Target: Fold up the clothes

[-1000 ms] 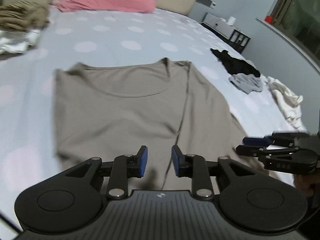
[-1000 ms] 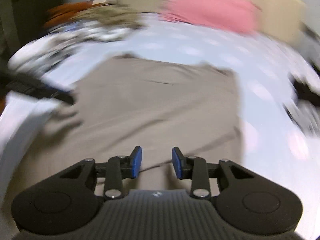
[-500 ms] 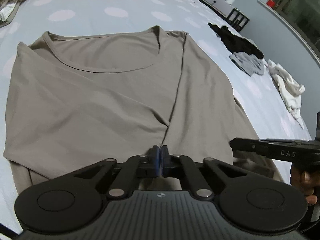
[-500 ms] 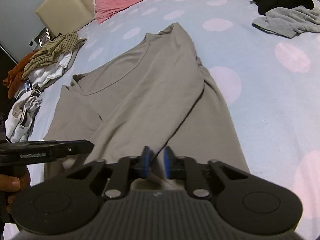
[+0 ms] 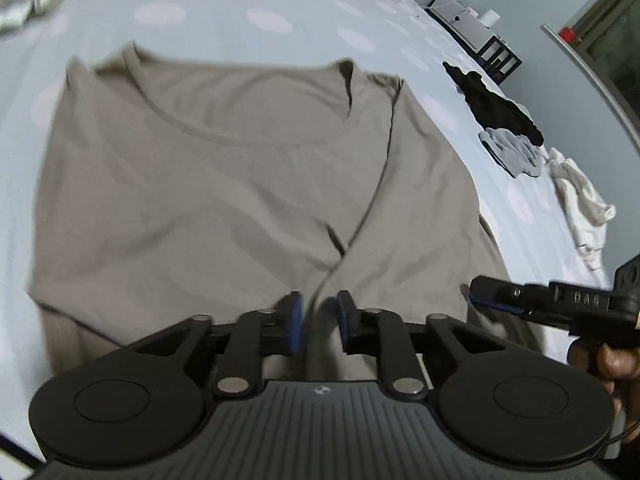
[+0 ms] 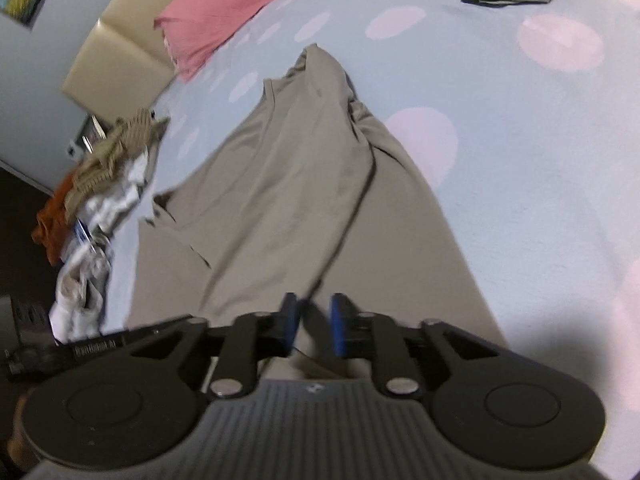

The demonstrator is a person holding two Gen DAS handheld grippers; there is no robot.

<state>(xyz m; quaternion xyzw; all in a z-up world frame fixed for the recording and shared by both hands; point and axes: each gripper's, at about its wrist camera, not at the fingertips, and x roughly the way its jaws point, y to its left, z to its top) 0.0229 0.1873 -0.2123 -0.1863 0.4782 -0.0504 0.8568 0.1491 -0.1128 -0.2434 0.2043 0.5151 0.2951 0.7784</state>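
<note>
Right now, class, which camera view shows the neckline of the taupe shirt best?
The left wrist view: the neckline curves across the frame from shoulder to shoulder, facing the camera. The right wrist view catches the taupe shirt from the side, so its neckline appears only as a thin, foreshortened edge.

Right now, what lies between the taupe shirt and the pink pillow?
Only bare polka-dot bedsheet separates the taupe shirt from the pink pillow, as the right wrist view shows.

Polka-dot bed [image 6: 520, 168], beige headboard [image 6: 116, 60], grey walls
</note>
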